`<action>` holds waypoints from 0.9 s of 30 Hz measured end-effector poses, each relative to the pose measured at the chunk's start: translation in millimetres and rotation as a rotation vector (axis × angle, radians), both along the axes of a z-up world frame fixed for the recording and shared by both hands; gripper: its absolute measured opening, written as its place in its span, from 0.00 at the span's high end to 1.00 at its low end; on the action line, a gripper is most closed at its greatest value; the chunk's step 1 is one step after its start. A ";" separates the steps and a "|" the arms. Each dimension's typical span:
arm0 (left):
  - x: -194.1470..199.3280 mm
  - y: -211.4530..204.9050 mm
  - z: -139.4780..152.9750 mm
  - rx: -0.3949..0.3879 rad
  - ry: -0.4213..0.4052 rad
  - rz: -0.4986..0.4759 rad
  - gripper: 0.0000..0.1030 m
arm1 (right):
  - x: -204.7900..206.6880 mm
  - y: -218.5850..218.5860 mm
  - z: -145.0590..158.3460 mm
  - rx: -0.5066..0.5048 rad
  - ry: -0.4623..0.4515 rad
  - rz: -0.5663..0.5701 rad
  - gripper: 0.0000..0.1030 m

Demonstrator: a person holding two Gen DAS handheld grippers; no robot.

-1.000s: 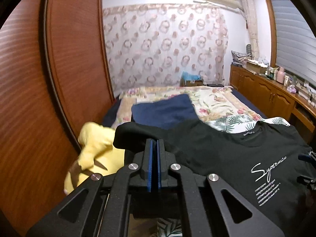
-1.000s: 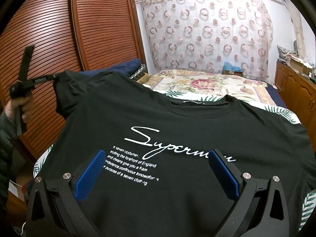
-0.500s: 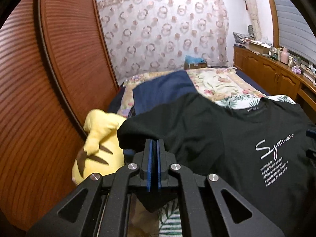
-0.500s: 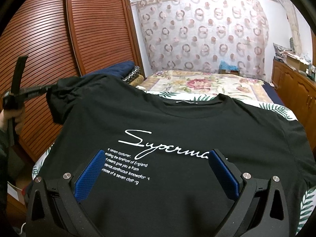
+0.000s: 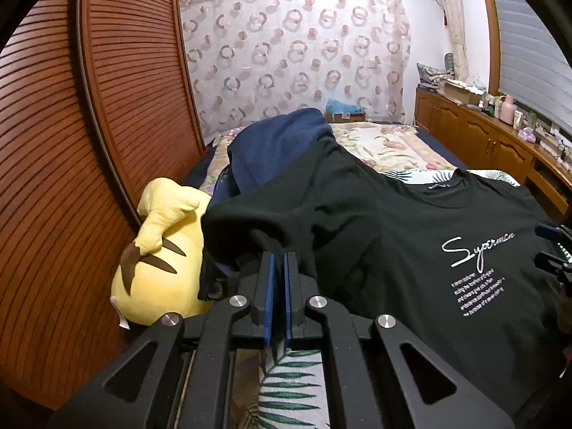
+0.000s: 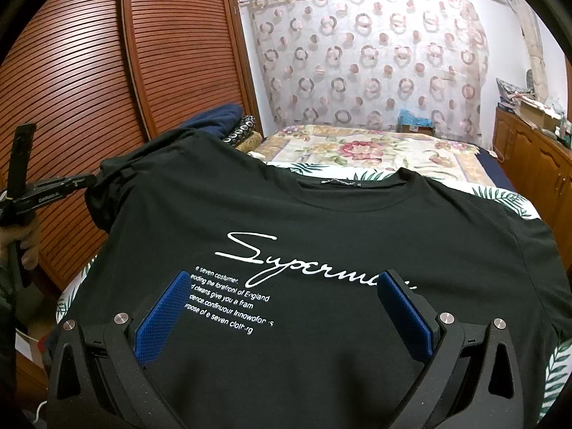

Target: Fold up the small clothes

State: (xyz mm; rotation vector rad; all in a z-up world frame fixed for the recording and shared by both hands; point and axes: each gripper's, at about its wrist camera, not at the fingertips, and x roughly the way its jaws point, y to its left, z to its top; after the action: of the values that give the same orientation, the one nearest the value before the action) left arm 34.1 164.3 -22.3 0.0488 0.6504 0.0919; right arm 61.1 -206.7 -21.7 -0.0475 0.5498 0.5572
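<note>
Right wrist — one black T-shirt (image 6: 321,236).

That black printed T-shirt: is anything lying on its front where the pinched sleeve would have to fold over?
Nothing visible does. The black printed T-shirt lies bare-fronted; the open right hand-held gripper hovers over its print, and the left hand-held gripper pinches the sleeve.

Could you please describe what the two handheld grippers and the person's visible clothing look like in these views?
Both are matte black, speckled plastic frames with triangular cut-outs and round silver screw heads. The left gripper and right gripper carry flat blue textured pads. From the right wrist view, the left gripper's side shows small white lettering, too small to read. A dark sleeve shows at the frame edge.
</note>
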 end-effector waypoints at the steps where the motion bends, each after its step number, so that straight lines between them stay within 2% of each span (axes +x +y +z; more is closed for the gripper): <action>1: -1.8 -0.5 -0.1 0.002 -0.004 0.001 0.96 | 0.0 0.0 -0.1 0.000 0.000 0.000 0.00; 4: -1.7 1.2 -1.4 -0.001 -0.005 0.010 0.96 | -0.5 -0.3 -0.8 -0.001 0.002 0.003 0.00; 5: -1.8 3.1 -2.0 -0.013 -0.005 0.016 0.91 | -0.4 -0.1 -1.0 -0.002 0.002 0.004 0.00; 6: -2.9 5.7 -2.7 -0.023 -0.009 0.025 0.85 | -0.1 -0.3 -1.1 -0.003 0.002 0.004 0.00; 8: -7.9 10.8 -4.4 -0.039 -0.029 0.044 0.56 | -0.2 -0.4 -1.4 -0.005 0.002 0.003 0.00; 11: -10.9 19.8 -15.1 -0.074 -0.024 0.066 0.42 | 0.8 -1.3 -1.4 -0.006 0.004 0.001 0.00; 16: -1.2 32.0 -38.7 -0.100 0.029 0.087 0.41 | 0.8 1.3 -2.4 -0.012 0.013 0.002 0.00; 20: 7.1 39.1 -50.2 -0.113 0.030 0.091 0.42 | 0.3 1.3 -0.9 -0.017 0.010 0.003 0.00; 21: 8.7 41.2 -52.4 -0.114 0.029 0.095 0.47 | 0.1 1.3 -0.6 -0.018 0.009 0.003 0.00; 23: 9.9 44.4 -55.4 -0.143 0.052 0.090 0.96 | 0.8 1.2 -0.3 -0.018 0.009 0.002 0.00; 24: 7.7 43.4 -54.6 -0.161 0.056 0.077 0.96 | 0.6 1.2 -0.4 -0.018 0.009 0.001 0.00; 27: -6.5 33.3 -43.0 -0.122 0.027 0.084 0.96 | 0.1 -0.1 -0.3 -0.018 0.008 0.000 0.00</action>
State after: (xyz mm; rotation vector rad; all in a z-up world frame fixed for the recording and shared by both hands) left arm 27.6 197.7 -65.3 -0.0956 0.6845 0.1326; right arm 61.2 -206.7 -21.9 -0.0622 0.5622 0.5531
